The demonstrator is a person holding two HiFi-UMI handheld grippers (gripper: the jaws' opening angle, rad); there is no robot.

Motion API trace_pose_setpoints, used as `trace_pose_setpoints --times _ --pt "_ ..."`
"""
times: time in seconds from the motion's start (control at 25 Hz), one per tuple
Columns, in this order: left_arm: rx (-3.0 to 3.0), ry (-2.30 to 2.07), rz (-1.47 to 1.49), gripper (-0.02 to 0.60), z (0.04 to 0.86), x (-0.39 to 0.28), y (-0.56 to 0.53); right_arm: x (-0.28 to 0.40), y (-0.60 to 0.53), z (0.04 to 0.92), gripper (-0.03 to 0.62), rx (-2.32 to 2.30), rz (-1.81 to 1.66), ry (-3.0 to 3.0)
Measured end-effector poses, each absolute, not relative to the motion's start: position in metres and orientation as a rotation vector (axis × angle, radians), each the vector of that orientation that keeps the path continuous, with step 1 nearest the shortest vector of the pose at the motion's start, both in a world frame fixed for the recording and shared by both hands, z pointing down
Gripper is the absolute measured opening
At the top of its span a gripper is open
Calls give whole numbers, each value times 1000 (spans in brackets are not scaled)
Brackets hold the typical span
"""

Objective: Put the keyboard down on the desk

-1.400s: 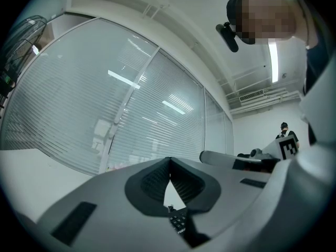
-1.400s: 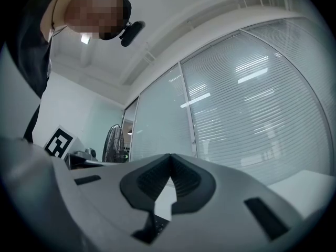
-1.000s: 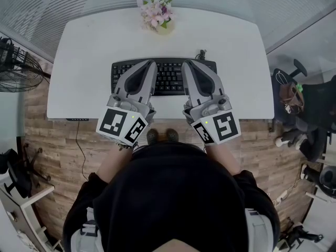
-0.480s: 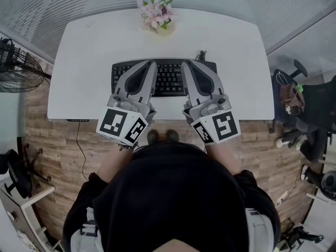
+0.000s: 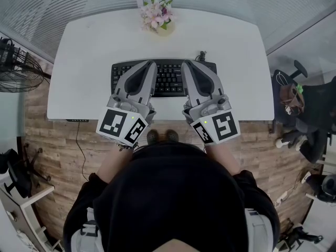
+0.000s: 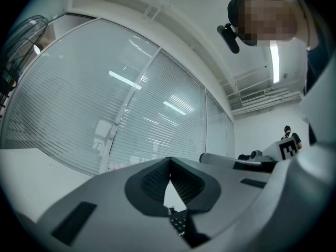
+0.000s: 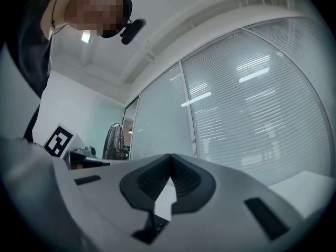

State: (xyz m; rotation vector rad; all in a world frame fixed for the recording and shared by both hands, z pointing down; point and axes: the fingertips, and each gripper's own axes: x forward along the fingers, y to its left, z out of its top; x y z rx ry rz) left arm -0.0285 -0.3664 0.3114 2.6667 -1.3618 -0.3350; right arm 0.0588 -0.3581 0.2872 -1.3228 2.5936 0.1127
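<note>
A black keyboard (image 5: 169,77) lies flat on the white desk (image 5: 84,62), near its front edge. My left gripper (image 5: 152,62) reaches over the keyboard's left half, and my right gripper (image 5: 185,62) over its right half. Both point towards the back of the desk. In each gripper view the jaws meet at the tips, shut with nothing between them: left gripper (image 6: 169,159), right gripper (image 7: 170,156). A few keys of the keyboard (image 6: 179,223) show below the left jaws, and a dark strip of the keyboard (image 7: 157,226) below the right ones. Whether the grippers touch the keyboard I cannot tell.
A vase of pink flowers (image 5: 157,13) stands at the desk's back edge. A cable (image 5: 201,53) leaves the keyboard's back right corner. A fan (image 5: 16,67) stands left of the desk, and chairs and bags (image 5: 294,104) to the right. Glass walls with blinds lie beyond.
</note>
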Motion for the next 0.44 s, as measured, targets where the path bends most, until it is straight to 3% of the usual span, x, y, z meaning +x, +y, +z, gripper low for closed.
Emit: trace_pose_setpoints --times 0.44 --pt "2667 -1358 -337 11 312 -28 -365 59 -357 287 2 -1326 119 2594"
